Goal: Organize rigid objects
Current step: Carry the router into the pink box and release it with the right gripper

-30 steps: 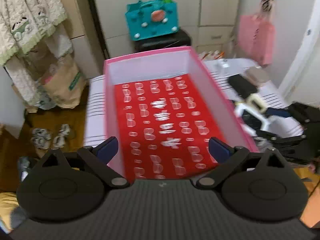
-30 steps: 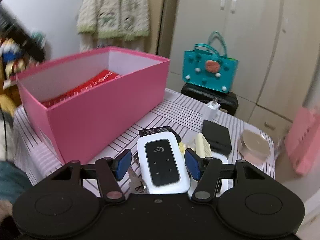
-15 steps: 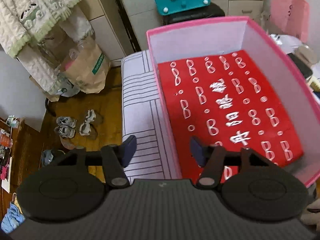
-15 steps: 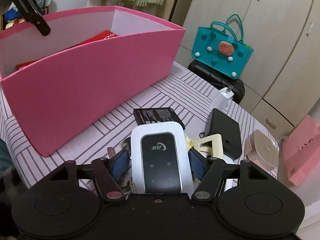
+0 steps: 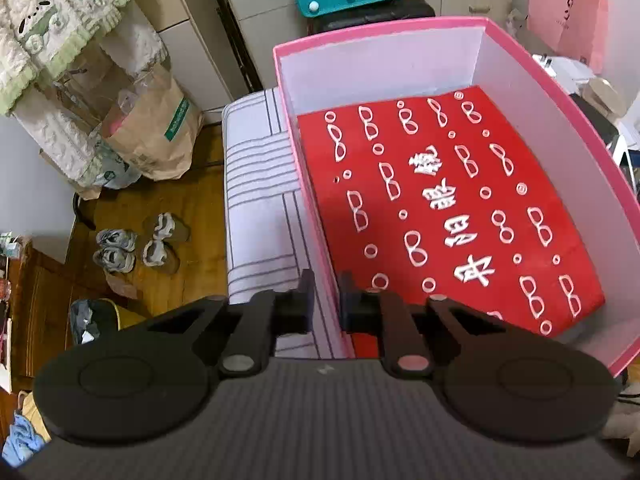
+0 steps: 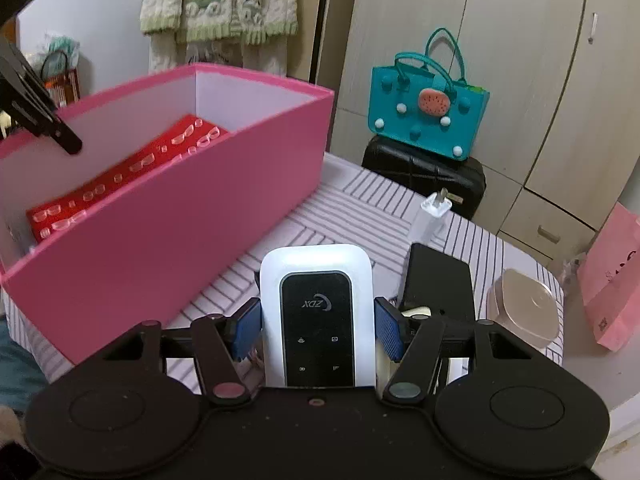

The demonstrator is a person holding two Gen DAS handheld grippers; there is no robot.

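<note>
Striped cloth (image 6: 352, 208) covers the table under both grippers, with cupboard doors (image 6: 520, 60) behind it and a teal bag (image 6: 428, 112) sitting on a black case (image 6: 424, 176) at the far edge. Beyond the right gripper (image 6: 318, 332) and to its left stands the pink box (image 6: 160, 236), open-topped, with a red patterned sheet (image 5: 444, 208) lying on its floor. That gripper's blue pads (image 6: 386, 334) press both long sides of a white router (image 6: 318, 312), holding it face up and clear of the cloth. Ahead and right of it lie a black slab (image 6: 436, 280) and a beige case (image 6: 524, 308), with a white charger (image 6: 430, 216) farther on. The left gripper (image 5: 324, 296) is closed over the box's left wall, one finger outside and one inside, pinching the wall near the corner closest to the camera. From the right camera its black body (image 6: 32, 104) shows at the box's far-left rim. Left of it, below the table, are a paper bag (image 5: 152, 132) and shoes (image 5: 136, 244) on a wooden floor (image 5: 192, 216).
</note>
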